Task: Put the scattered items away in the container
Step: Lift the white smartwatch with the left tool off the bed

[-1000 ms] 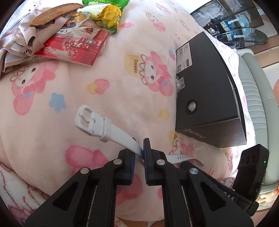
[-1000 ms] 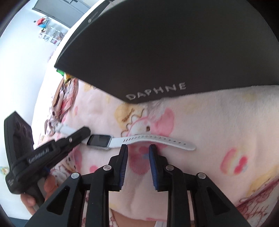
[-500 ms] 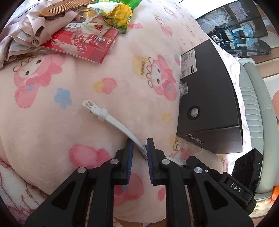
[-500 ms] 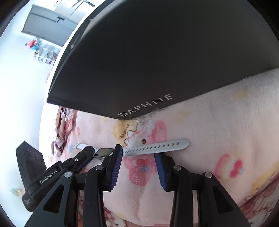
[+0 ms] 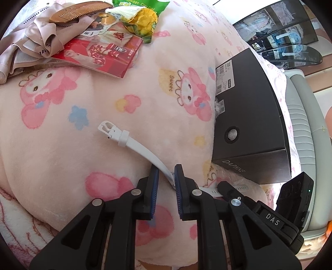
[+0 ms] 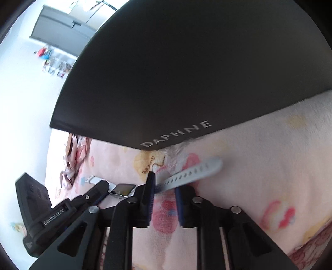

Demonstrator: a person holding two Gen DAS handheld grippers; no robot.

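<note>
My left gripper (image 5: 166,173) points down at the pink cartoon-print blanket (image 5: 62,145) with its jaws narrow, and the buckle half of a white smartwatch (image 5: 137,145) runs between the blue pads. The strap lies against the right pad; I cannot tell whether the left pad touches it. The buckle end lies flat on the blanket, up and to the left of my fingers.

My right gripper (image 6: 164,184) is closing on the other half of the watch, the perforated strap (image 6: 193,171). That strap passes between the pads and sticks out to the upper right, its tip lifted a little off the blanket; blur hides whether the pads press it yet. The watch face (image 6: 123,190) sits between my two grippers, just left of my right fingers.

The black Daphne shoebox (image 5: 249,116) stands closed on the blanket just beyond the watch, to the right in the left view, its near corner close above the strap. Well apart at the far end lie a wooden comb (image 5: 76,12), a beige garment (image 5: 27,47), a red packet (image 5: 103,56) and a green sweet-corn snack bag (image 5: 141,18).
</note>
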